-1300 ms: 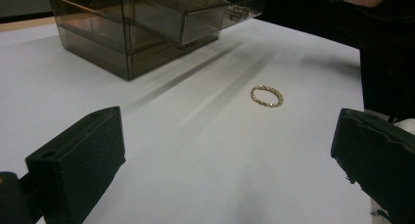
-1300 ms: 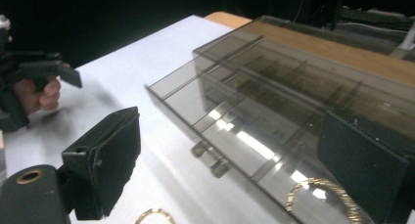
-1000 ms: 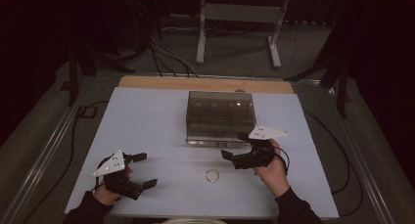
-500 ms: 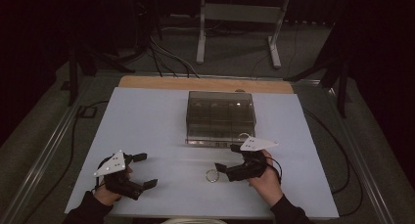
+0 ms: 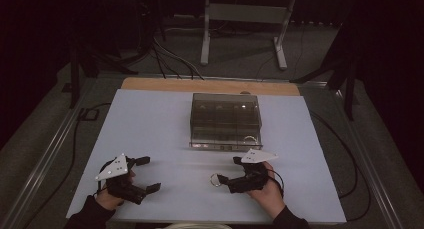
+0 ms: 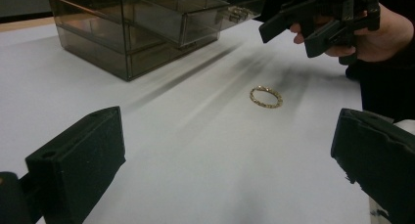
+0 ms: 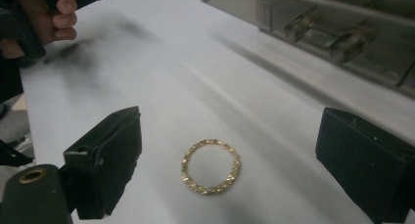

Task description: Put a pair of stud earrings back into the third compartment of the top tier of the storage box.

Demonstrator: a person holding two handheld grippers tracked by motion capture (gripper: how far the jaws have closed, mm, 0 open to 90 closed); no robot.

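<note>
A thin gold ring (image 5: 215, 183) lies flat on the white table (image 5: 150, 124), near the front edge. My right gripper (image 5: 227, 170) hangs low just to its right, open. In the right gripper view the ring (image 7: 211, 190) lies on the table between the wide-apart jaws of that gripper (image 7: 232, 126), touching neither. My left gripper (image 5: 148, 174) rests at the front left, open and holding nothing. In the left gripper view the ring (image 6: 266, 105) lies ahead of that gripper (image 6: 227, 136), with the right gripper (image 6: 313, 23) above and beyond it.
A smoky see-through drawer box (image 5: 225, 121) stands at the table's middle, behind the ring. In the left gripper view one drawer (image 6: 220, 13) of the box (image 6: 122, 48) is pulled out a little. A wooden strip (image 5: 210, 85) runs along the far edge, and cables (image 5: 345, 154) trail at the right.
My right gripper has come down and moved leftward toward the front, from beside the box to just over the ring. The left gripper and the ring have stayed put.
</note>
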